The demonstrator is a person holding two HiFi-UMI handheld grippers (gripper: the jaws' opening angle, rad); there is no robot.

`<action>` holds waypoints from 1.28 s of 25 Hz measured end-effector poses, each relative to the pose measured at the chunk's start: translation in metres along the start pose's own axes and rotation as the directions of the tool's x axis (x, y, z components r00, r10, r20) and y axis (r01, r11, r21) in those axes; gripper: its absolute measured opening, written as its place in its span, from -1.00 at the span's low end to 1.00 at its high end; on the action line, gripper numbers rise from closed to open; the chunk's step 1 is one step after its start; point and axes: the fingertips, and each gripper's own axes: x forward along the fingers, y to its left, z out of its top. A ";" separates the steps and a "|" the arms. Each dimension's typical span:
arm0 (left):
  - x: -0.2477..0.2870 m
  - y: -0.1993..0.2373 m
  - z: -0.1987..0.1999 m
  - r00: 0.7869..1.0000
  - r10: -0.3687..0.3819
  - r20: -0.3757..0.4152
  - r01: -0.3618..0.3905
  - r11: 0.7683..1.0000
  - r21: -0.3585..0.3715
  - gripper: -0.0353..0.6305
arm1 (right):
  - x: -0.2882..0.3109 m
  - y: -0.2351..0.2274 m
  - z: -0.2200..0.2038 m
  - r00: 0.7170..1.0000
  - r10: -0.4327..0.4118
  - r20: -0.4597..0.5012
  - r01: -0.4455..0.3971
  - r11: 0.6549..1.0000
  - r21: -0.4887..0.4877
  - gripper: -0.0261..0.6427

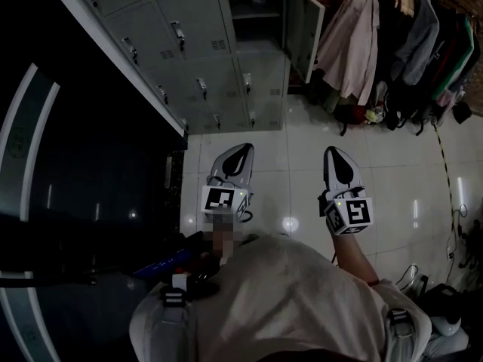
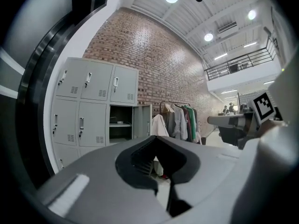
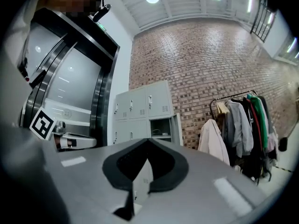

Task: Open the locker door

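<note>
1. Risk first: my left gripper (image 1: 241, 149) and right gripper (image 1: 335, 151) both have their jaws pressed together on nothing, well apart from the lockers (image 1: 189, 59). If I reach a latch (image 1: 178, 32) like that, I'd knock it rather than catch it.
2. One door (image 1: 306, 32) in the right column already stands swung out, and I could clip its edge.
3. That door's long axis is upright. It is hinged on the right, with its free edge pointing into the room.

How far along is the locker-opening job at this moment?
Done, it seems: one locker door stands swung open, and its compartment shows a shelf. In hand: nothing. The left gripper and right gripper are both shut and empty, held well back from the lockers over the tiled floor. Left: apparently nothing, unless another door was meant; the others are closed.
</note>
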 end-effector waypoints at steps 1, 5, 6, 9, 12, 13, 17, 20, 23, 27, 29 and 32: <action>-0.004 0.002 0.004 1.000 -0.003 -0.002 0.003 1.000 0.004 -0.72 | 0.000 0.006 0.004 1.000 0.000 0.003 0.000 1.000 0.001 -0.92; -0.021 0.008 0.023 1.000 -0.011 0.013 0.010 0.999 0.044 -0.72 | 0.002 0.032 0.017 1.000 0.016 0.015 -0.016 1.000 -0.013 -0.92; -0.026 0.010 0.025 1.000 -0.007 0.013 0.006 0.999 0.051 -0.72 | 0.004 0.038 0.017 1.000 0.022 0.014 -0.022 1.000 -0.017 -0.92; -0.041 0.016 0.027 1.000 0.004 0.016 -0.004 0.999 0.043 -0.72 | 0.004 0.053 0.023 1.000 0.024 0.018 -0.024 0.999 -0.025 -0.92; -0.053 0.016 0.023 1.000 -0.013 0.007 0.013 1.000 0.019 -0.72 | -0.004 0.064 0.026 0.999 0.024 0.024 -0.023 0.999 -0.047 -0.92; -0.055 0.016 0.018 1.000 -0.025 -0.005 0.025 1.000 0.004 -0.72 | -0.007 0.066 0.022 1.000 0.025 0.014 -0.024 0.999 -0.049 -0.92; -0.060 0.011 0.004 0.998 -0.057 -0.034 0.056 0.998 -0.026 -0.72 | -0.013 0.067 0.009 1.000 0.018 -0.013 -0.019 0.998 -0.052 -0.92; -0.068 0.010 0.003 0.998 -0.060 -0.035 0.059 0.998 -0.027 -0.72 | -0.017 0.073 0.007 1.000 0.015 -0.023 -0.016 0.999 -0.044 -0.92; -0.078 0.010 0.004 0.998 -0.058 -0.036 0.058 0.998 -0.023 -0.72 | -0.020 0.082 0.010 1.000 0.019 -0.019 -0.020 0.999 -0.043 -0.92; -0.086 0.012 0.004 0.998 -0.057 -0.030 0.056 0.998 -0.021 -0.72 | -0.019 0.091 0.009 0.999 0.029 -0.012 -0.030 0.999 -0.046 -0.92; -0.087 0.014 0.002 0.998 -0.057 -0.035 0.057 0.998 -0.024 -0.72 | -0.018 0.093 0.007 1.000 0.029 -0.009 -0.029 0.999 -0.043 -0.92; -0.083 0.015 0.001 0.998 -0.060 -0.035 0.059 0.998 -0.022 -0.72 | -0.015 0.090 0.006 1.000 0.027 -0.008 -0.027 0.999 -0.041 -0.92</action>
